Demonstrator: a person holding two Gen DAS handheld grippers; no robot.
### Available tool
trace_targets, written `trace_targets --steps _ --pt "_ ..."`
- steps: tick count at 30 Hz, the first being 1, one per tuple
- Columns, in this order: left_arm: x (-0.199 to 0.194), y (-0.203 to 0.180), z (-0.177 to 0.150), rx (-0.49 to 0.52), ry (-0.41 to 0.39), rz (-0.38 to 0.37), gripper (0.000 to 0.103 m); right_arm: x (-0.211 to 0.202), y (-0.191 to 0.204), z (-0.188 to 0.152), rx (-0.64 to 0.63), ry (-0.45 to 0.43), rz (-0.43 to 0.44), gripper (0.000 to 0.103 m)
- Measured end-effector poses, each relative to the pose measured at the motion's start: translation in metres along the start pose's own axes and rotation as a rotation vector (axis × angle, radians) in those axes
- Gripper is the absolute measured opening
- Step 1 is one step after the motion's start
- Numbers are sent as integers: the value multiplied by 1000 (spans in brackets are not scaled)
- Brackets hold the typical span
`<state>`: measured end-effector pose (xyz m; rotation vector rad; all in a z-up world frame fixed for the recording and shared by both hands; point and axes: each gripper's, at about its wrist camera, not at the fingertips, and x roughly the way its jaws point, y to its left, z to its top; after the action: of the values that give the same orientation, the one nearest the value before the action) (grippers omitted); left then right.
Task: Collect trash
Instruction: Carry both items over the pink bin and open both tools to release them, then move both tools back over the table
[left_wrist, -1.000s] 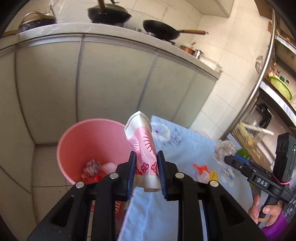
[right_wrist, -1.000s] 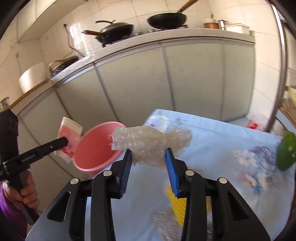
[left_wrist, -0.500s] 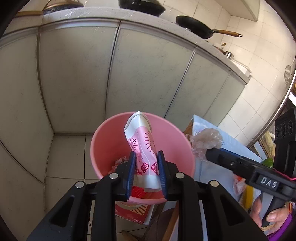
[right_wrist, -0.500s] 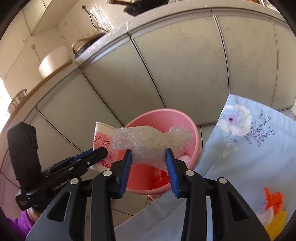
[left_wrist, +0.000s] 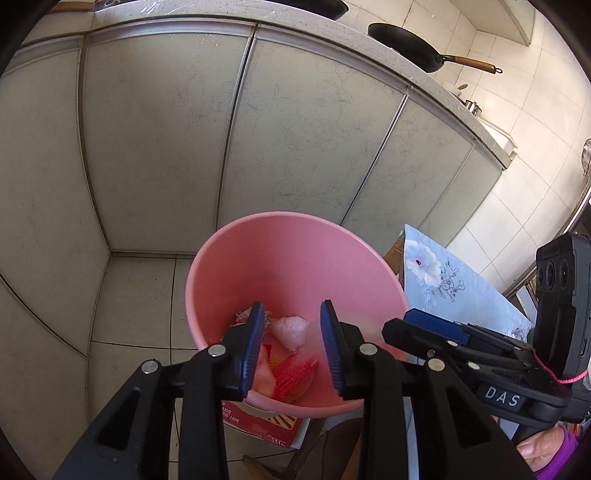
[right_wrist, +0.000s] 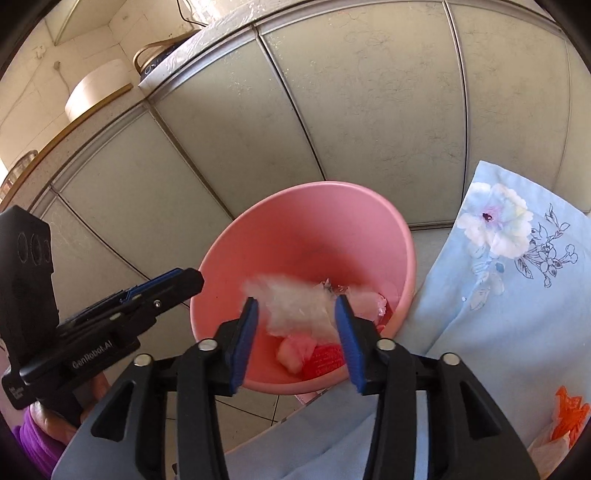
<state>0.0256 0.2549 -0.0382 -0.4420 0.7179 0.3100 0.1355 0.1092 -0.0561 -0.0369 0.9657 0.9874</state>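
A pink bucket (left_wrist: 295, 251) stands on the floor with trash in its bottom. My left gripper (left_wrist: 291, 306) hangs over it, jaws opening, nothing between them. Below them lie a pale pink carton (left_wrist: 265, 371), red wrappers (left_wrist: 295, 373) and a white plastic ball (left_wrist: 290, 330). My right gripper (right_wrist: 295, 300) also hangs over the bucket (right_wrist: 314, 221), jaws opening. A clear plastic wad (right_wrist: 295, 308) shows blurred between its pads, loose and dropping. Each gripper appears in the other's view: the right gripper (left_wrist: 413, 321), the left gripper (right_wrist: 177, 284).
Grey cabinet doors (left_wrist: 295, 129) rise right behind the bucket, with a black pan (left_wrist: 406, 44) on the counter above. The table's blue floral cloth (right_wrist: 498, 295) borders the bucket on the right and carries an orange scrap (right_wrist: 569, 410). A red box (left_wrist: 266, 421) lies under the bucket.
Both grippers sank closer over the bucket and their jaws spread. The pink carton left the left jaws and fell in. The plastic wad came loose from the right pads.
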Motion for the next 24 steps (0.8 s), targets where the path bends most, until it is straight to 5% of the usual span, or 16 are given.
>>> trace_targets --steps 24 --pt "-59 -43 -16 83 -38 -99 31 -109 2 -55 -62 -159 -166 49"
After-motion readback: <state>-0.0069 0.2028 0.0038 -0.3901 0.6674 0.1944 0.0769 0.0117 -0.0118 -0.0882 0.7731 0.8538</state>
